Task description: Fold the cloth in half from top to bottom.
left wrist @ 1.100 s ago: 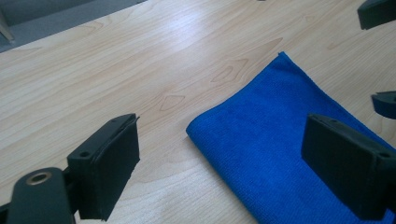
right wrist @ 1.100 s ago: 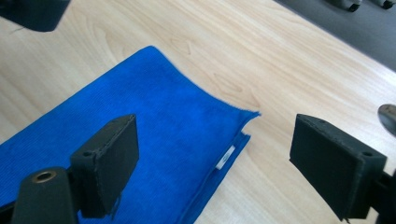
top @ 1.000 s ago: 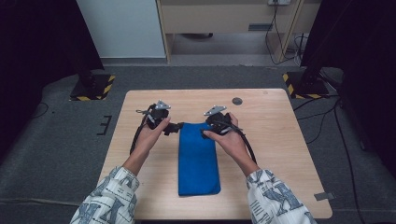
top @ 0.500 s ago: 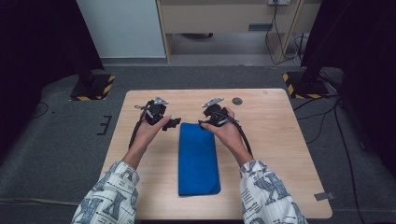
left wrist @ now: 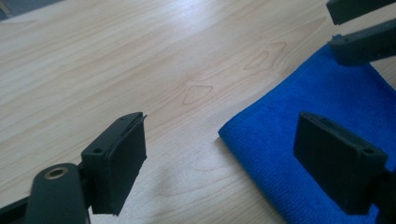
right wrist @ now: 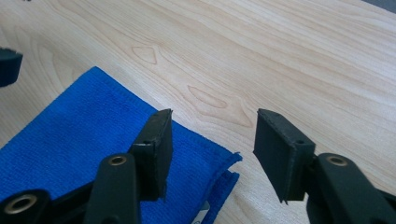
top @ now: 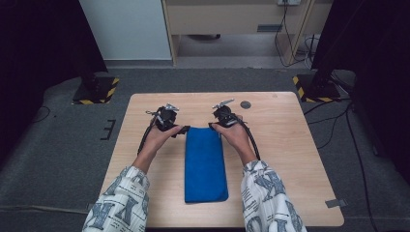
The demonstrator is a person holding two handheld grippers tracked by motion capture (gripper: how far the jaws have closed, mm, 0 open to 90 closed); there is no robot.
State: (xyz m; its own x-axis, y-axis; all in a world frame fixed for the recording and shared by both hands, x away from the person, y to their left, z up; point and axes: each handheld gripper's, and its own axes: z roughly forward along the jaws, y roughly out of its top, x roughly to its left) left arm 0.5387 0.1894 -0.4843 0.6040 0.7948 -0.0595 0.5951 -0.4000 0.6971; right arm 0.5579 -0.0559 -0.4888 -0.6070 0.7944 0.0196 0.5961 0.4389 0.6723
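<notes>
- A person sits at a light wooden table (top: 290,159), both forearms in patterned white sleeves (top: 118,200) reaching forward from the near edge.
- The left gripper (top: 183,129), held in the person's left hand (top: 157,137), sits low over the table at the far left corner of a folded blue towel (top: 205,164). In the left gripper view its jaws stand spread wide and have just been closing slightly. One pad hangs over bare wood and the other over the towel's edge, so the corner lies between them, not pinched.
- The folded blue towel lies flat in the middle of the table as a long strip running from the far side toward the person.
- The right gripper (top: 212,125), held in the right hand (top: 236,135), sits at the towel's far right corner. In the right gripper view its jaws are parted and have just been closing. One pad is over the cloth and the other over wood, with the layered corner between them, not yet clamped.
- A small dark round disc (top: 245,104) lies on the table beyond the right gripper.
</notes>
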